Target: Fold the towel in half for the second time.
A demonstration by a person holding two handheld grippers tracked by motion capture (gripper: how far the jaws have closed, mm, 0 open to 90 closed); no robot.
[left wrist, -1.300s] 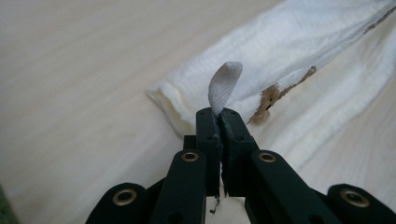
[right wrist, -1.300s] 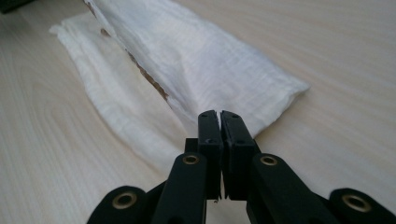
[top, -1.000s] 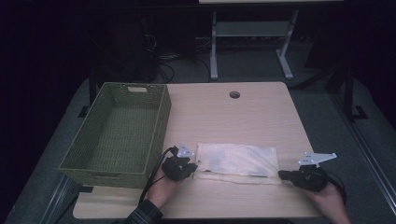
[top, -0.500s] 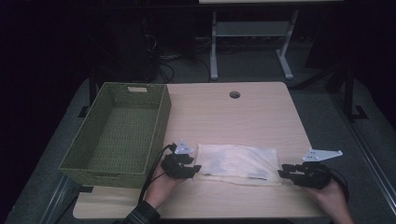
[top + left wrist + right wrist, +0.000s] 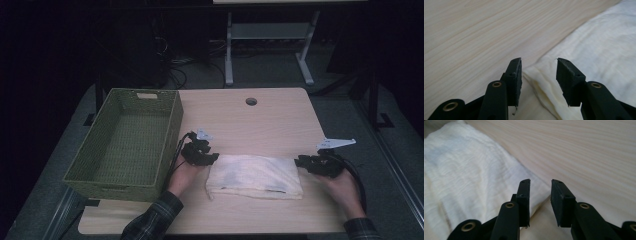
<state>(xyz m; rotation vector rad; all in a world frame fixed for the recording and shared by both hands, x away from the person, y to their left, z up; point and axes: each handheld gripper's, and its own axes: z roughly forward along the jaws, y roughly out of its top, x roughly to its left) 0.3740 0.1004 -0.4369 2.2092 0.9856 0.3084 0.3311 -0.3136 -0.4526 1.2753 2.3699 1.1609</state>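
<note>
A folded cream cloth point(image 5: 255, 176) lies flat on the wooden table point(image 5: 260, 125), near its front edge. My left gripper point(image 5: 212, 157) sits at the cloth's far left corner. Its jaws have just been opening and stand apart point(image 5: 538, 72), with the corner of the cloth point(image 5: 599, 50) low between them, untouched. My right gripper point(image 5: 298, 161) is at the far right corner. Its jaws point(image 5: 540, 192) opened and then drew slightly closer. They remain apart over the edge of the cloth point(image 5: 461, 170) and grip nothing.
An empty green woven basket point(image 5: 172, 130) stands at the table's left, close to my left hand. A round cable hole point(image 5: 251, 101) sits near the far edge. Beyond the table are a dark floor, cables and a metal stand.
Both grippers were shut at the cloth's two ends and now stand open. Both hands have shifted toward the far side, to the cloth's far corners. The cloth lies as before.
</note>
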